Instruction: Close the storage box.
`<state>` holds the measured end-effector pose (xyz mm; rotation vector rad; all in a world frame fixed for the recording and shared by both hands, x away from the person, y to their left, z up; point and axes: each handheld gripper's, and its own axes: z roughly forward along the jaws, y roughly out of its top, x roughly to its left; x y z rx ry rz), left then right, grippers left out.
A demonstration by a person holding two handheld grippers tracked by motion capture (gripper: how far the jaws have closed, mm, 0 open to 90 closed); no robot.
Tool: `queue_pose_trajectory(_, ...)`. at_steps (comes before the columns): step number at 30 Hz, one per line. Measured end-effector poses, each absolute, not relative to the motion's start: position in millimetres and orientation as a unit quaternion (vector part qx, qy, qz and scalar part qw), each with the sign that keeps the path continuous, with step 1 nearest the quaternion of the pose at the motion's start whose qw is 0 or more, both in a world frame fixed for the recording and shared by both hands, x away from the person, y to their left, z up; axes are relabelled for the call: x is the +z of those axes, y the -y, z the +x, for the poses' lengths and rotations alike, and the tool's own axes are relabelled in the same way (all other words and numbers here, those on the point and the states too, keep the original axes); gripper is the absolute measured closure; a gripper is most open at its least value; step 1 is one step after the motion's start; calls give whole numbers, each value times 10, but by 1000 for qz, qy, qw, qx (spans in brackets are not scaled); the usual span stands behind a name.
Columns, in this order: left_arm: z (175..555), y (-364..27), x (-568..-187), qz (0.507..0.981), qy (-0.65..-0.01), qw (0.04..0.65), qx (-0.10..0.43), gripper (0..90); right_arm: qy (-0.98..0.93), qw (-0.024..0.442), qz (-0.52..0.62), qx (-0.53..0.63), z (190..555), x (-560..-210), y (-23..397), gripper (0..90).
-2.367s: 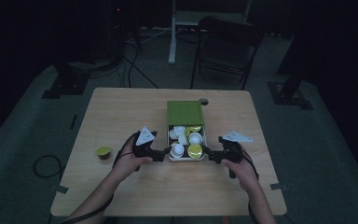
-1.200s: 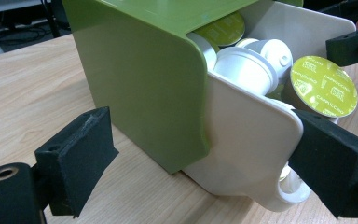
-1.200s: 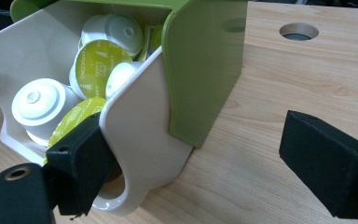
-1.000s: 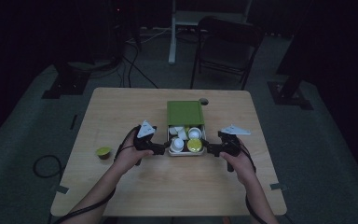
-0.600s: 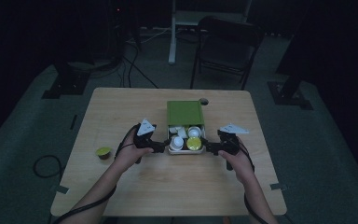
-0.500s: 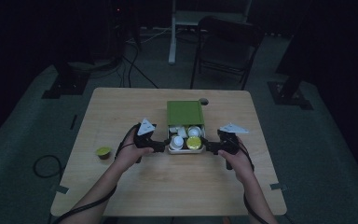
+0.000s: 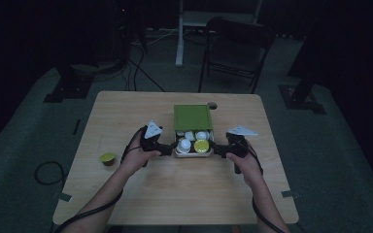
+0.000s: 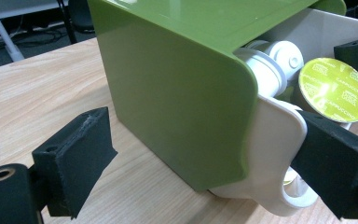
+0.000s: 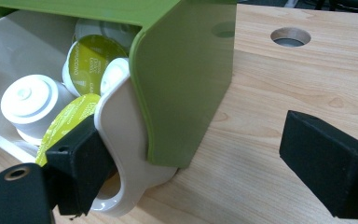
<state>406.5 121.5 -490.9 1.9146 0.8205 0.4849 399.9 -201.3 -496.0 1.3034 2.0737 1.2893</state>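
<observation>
Counter (image 7: pixel 141 204) fills the high view, and your two hands come in from the bottom of it. Your left hand-held gripper (image 7: pixel 169 148) sits at the left end of the white drawer (image 7: pixel 178 154), your right hand-held gripper (image 7: pixel 217 148) at its right end. The drawer is pulled partway out of the green box (image 7: pixel 193 116), which lies just beyond both grippers. Capsules (image 7: pixel 201 145) show in the open part between them. One loose capsule (image 7: pixel 108 158) lies well to the left of your left hand (image 7: pixel 138 158).

Left gripper view: the left hand-held gripper (image 8: pixel 205 163) stands open. One pad has the box wall (image 8: pixel 177 93) beside it with a gap between; the other lies against the drawer's white front tab (image 8: pixel 275 149). I cannot tell whether it presses. A green-lidded capsule (image 8: pixel 334 89) sits just past that pad.

Right gripper view: the right hand-held gripper (image 9: pixel 205 163) is open too. Its near pad rests at the drawer's looped tab (image 9: pixel 121 154), the far pad stands well clear over bare counter (image 9: pixel 261 93). The box (image 9: pixel 186 84) lies between them, capsules (image 9: pixel 30 100) inside the drawer.
</observation>
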Motion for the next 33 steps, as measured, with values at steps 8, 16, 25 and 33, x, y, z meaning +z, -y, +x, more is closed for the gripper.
queue_pose_trajectory(8, 4111, -1211, -4914, 784, -340, 479, 200, 88, -737, 187, 464, 454, 4056, -4964, 2000, 114)
queue_pose_trajectory(16, 4157, -1201, -4908, 783, -344, 477, 205, 88, -734, 187, 469, 454, 4111, -4981, 1989, 112)
queue_pose_trajectory(25, 4215, -1183, -4924, 779, -350, 475, 213, 88, -729, 190, 477, 453, 4172, -4988, 1976, 111)
queue_pose_trajectory(33, 4239, -1164, -4932, 771, -365, 473, 222, 88, -725, 200, 482, 449, 4209, -4993, 1951, 111)
